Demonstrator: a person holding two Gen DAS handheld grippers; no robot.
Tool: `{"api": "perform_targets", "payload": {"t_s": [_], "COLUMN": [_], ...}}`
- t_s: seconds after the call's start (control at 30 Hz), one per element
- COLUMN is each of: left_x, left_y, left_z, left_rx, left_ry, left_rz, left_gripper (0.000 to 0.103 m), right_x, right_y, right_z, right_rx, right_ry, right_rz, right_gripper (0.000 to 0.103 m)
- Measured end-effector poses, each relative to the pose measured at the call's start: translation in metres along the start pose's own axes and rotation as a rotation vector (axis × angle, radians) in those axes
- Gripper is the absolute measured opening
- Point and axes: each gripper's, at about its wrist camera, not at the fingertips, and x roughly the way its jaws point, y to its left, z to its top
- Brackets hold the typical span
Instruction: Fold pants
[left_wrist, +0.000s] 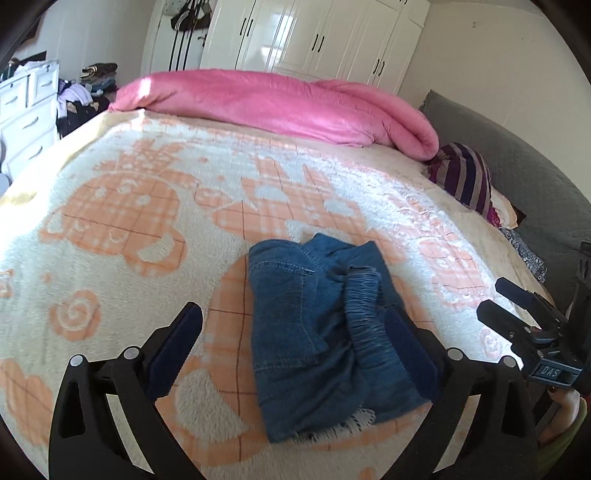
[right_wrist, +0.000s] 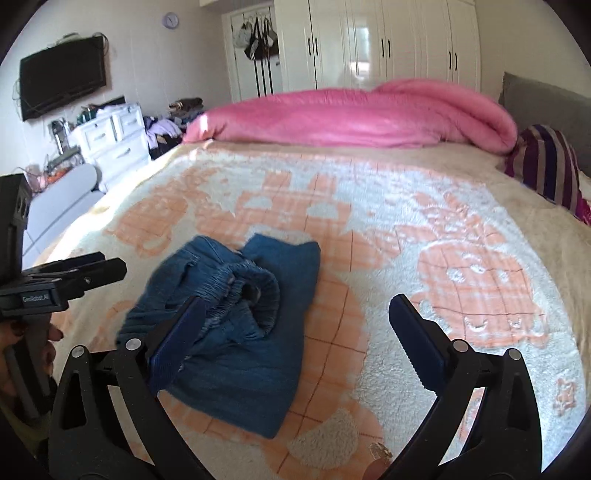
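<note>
Left wrist: folded pants (left_wrist: 325, 332) below open left gripper (left_wrist: 295, 332).

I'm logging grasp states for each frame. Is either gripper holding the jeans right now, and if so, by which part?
Nothing is held. The left gripper and right gripper both have their jaws wide open, and the folded jeans lie free on the blanket.

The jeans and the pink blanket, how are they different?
The jeans are blue denim; the pink blanket is fluffy. The jeans make a small folded bundle near the grippers; the blanket is a long roll along the far side of the bed. Both lie on the bed, touched by neither gripper.
</note>
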Motion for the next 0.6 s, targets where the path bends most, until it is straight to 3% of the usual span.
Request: {"api": "perform_targets", "payload": {"t_s": [0.27,0.6], "left_x": [-0.032,-0.056], "left_y": [-0.012,-0.017], "left_z": [-0.009,-0.053], "left_rx": [0.037,0.042], "left_ry": [-0.014,0.001], "left_rz": [0.022,0.031], "left_gripper": [0.099,0.099], "right_x": [-0.037,-0.066], "right_y": [0.002,0.003], "right_z": [-0.003,-0.028], "right_rx": [-0.007,-0.006], "right_ry": [-0.057,-0.054], "right_rz": [-0.02,-0.045], "right_gripper": [0.094,0.094]}}
